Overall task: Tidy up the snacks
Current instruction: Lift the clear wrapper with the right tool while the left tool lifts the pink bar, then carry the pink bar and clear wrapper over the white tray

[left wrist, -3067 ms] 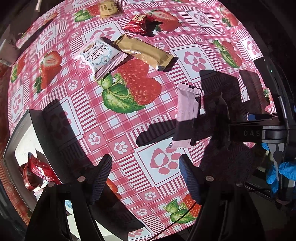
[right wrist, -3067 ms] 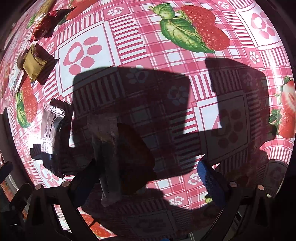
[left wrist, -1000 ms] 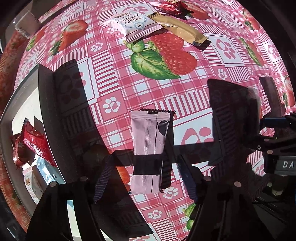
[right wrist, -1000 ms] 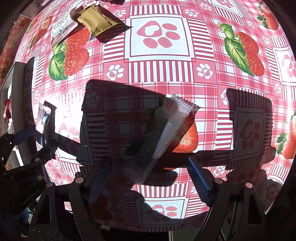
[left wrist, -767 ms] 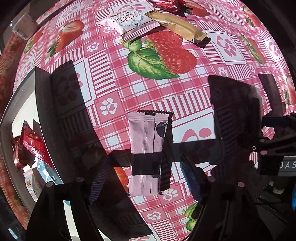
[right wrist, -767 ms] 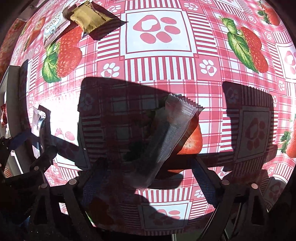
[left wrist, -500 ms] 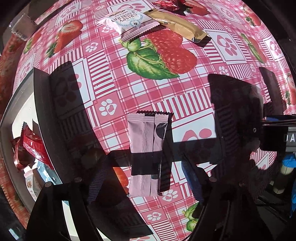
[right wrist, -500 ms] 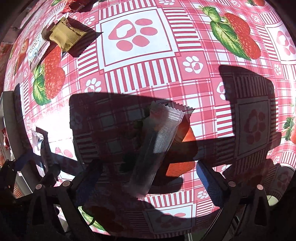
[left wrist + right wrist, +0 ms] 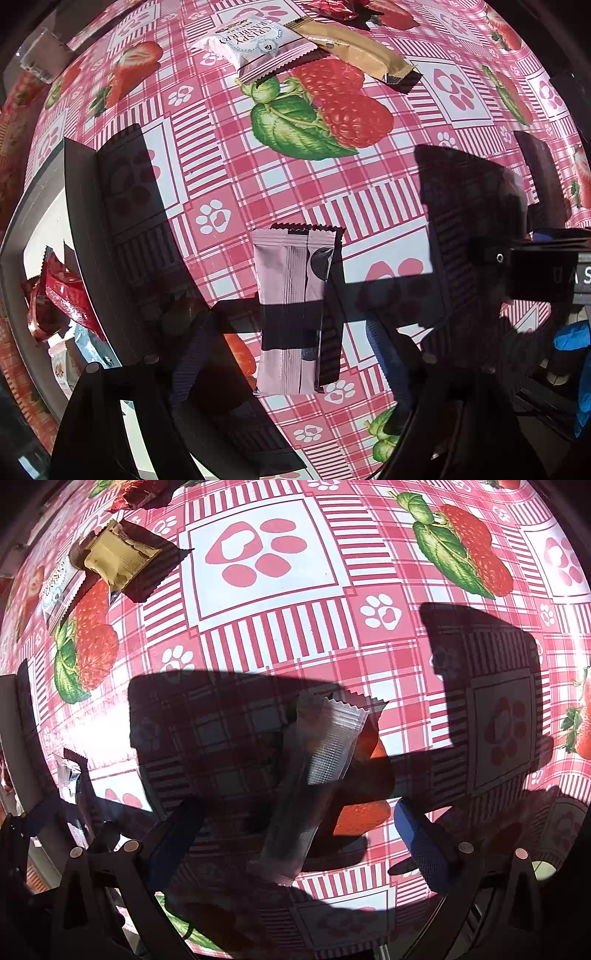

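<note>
Right hand-held gripper (image 9: 295, 834) wider than before.

pink packet (image 9: 291, 310) flat between opening left gripper (image 9: 291, 354)

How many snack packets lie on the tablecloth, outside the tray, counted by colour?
Pink packet: 1
White packet: 1
Gold packet: 1
Red packet: 1
Clear packet: 1
Total: 5

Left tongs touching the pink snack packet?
Apart. In the left wrist view the left tongs straddle the pink snack packet lying flat on the tablecloth; checked cloth shows between each finger and the packet's edges. Jaws are opening.
</note>
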